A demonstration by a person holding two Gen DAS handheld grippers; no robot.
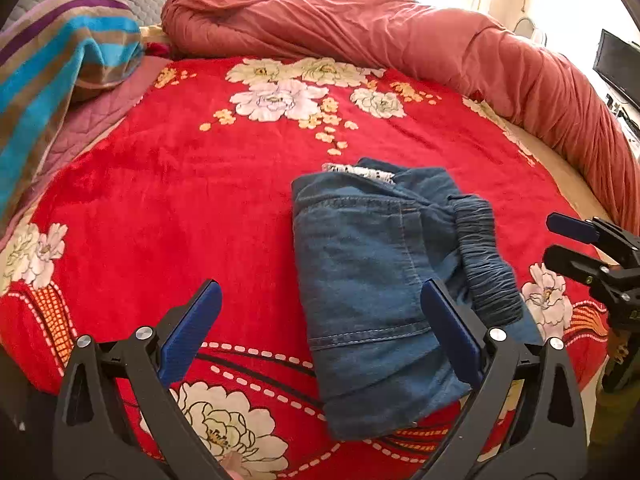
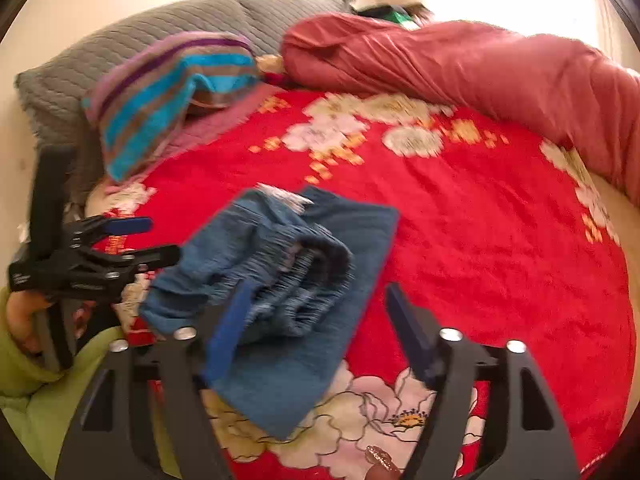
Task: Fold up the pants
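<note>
On the bed, all places given from the red floral blanket:
Blanket: spreads across the whole bed top, red with white and yellow flowers.
Red duvet: bunched in a long roll along the blanket's far edge, curving down its right side.
Grey quilted pillow: beyond the blanket's far left corner.
Striped towel: blue, brown and purple, draped over the blanket's far left corner.
Pants: blue denim, folded into a compact stack lying flat on the blanket's near middle, with the gathered elastic waistband on top at the right side.
Left gripper: jaws spread wide above the blanket's near edge, its right finger over the pants; nothing is pinched.
Right gripper: jaws stand wide apart over the waistband, clear of the cloth; the view is blurred.
Sleeve: green, at the blanket's near left corner, behind the hand holding the left gripper.
</note>
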